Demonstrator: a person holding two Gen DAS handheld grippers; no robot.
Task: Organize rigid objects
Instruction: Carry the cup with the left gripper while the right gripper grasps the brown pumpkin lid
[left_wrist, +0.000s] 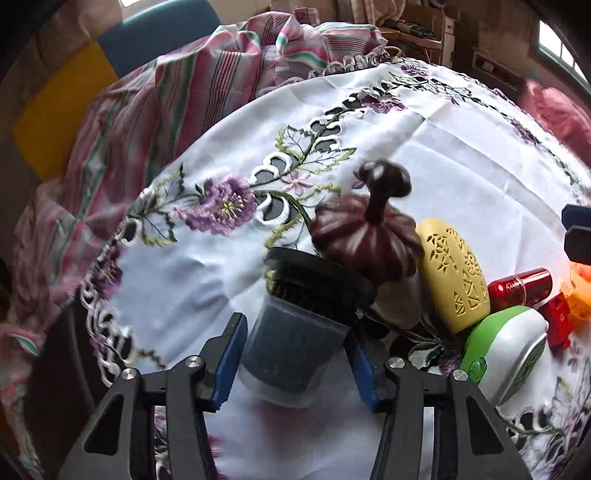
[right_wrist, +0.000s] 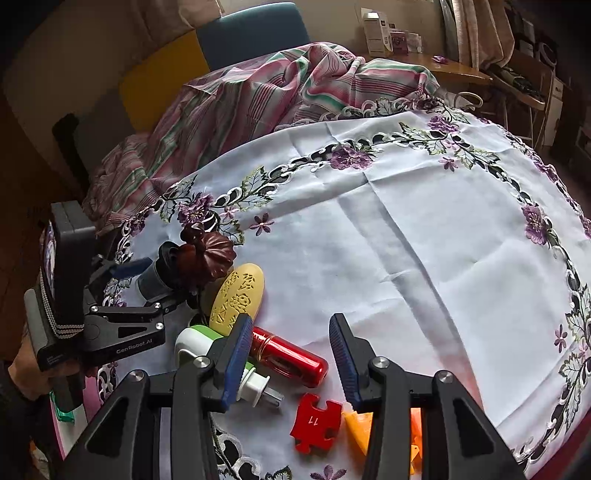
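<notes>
**Left gripper closes on the black-capped jar at the end of a row of small objects**

The left gripper (left_wrist: 295, 360) has its 2 blue-padded fingers (left_wrist: 231, 356) on either side of a translucent grey plastic jar with a wide black cap (left_wrist: 295, 343); both pads lie against the jar's sides, so the jar is gripped, tilted with its cap away from the camera. No earlier picture is available.

Just behind the cap lies a dark reddish-brown carved wooden pumpkin with a curled stem (left_wrist: 364, 236), touching or nearly touching the jar. To its right comes a yellow oval plastic case with cut-out patterns (left_wrist: 454, 277), then a green-and-white plug-in device (left_wrist: 506, 354), a glossy red cylinder (left_wrist: 521, 288), a red puzzle-piece tile (left_wrist: 559, 323) and an orange piece (left_wrist: 580, 295). All rest on a white embroidered tablecloth with purple flowers (left_wrist: 424, 155), with a pink-and-green striped cloth (left_wrist: 177, 92) bunched at its far edge.

The right gripper (right_wrist: 291, 354) hangs above the cloth with its jaws partly apart and nothing between them; the red cylinder (right_wrist: 291, 354) lies on the cloth below the gap. The red tile (right_wrist: 314, 422), marked 11, and the orange piece (right_wrist: 358, 428) lie near its fingers (right_wrist: 236, 354). A person's hand (right_wrist: 22, 373) holds the left gripper's body at the left edge of the right wrist view.
</notes>
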